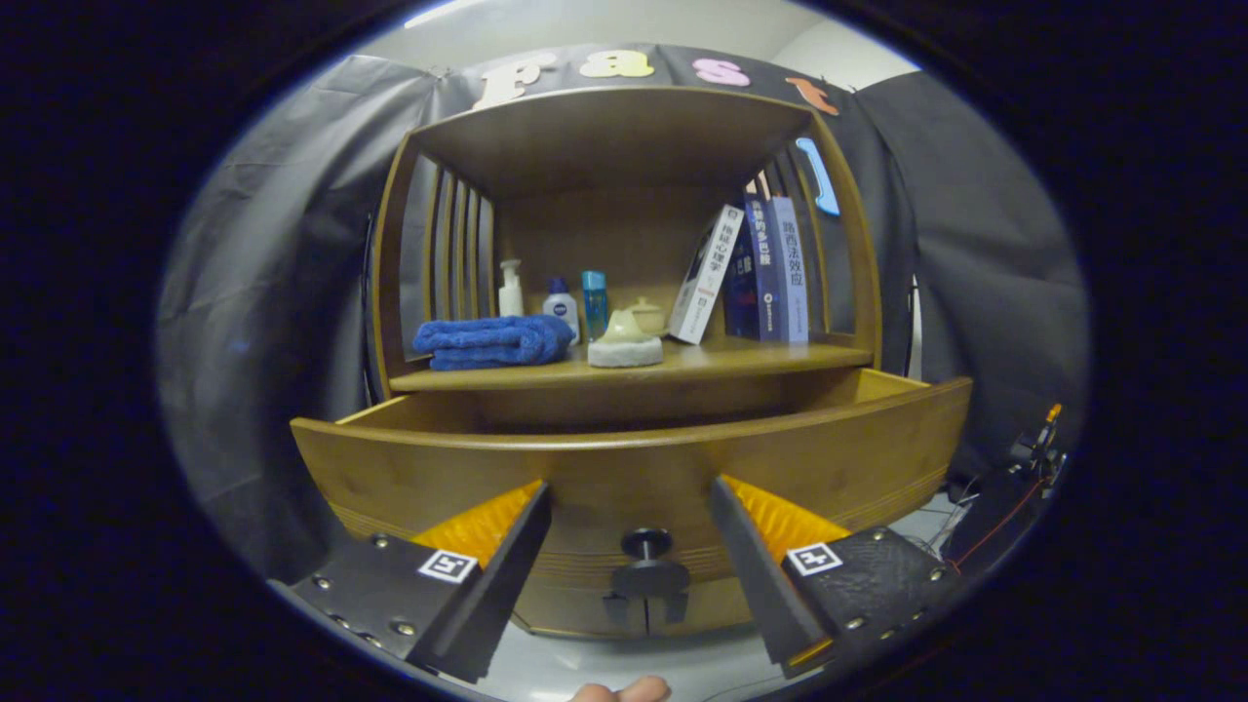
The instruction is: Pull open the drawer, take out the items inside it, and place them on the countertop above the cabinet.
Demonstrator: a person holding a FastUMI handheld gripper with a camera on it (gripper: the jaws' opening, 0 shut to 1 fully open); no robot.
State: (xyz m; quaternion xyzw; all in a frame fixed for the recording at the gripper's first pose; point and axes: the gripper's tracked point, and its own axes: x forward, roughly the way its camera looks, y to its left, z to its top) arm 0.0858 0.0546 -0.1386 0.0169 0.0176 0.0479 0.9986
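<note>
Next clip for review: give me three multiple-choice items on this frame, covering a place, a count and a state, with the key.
1. The blue towel lies: A) on the shelf, left of the bottles B) in the drawer C) on the floor
2. Upright books: A) one B) three C) six
3. The drawer is: A) shut B) pulled open C) removed

Key: 1 A, it lies folded on the shelf beside the bottles. 2 B, three spines show. 3 B, its front stands out from the cabinet, with the knob between the open gripper fingers.
</note>
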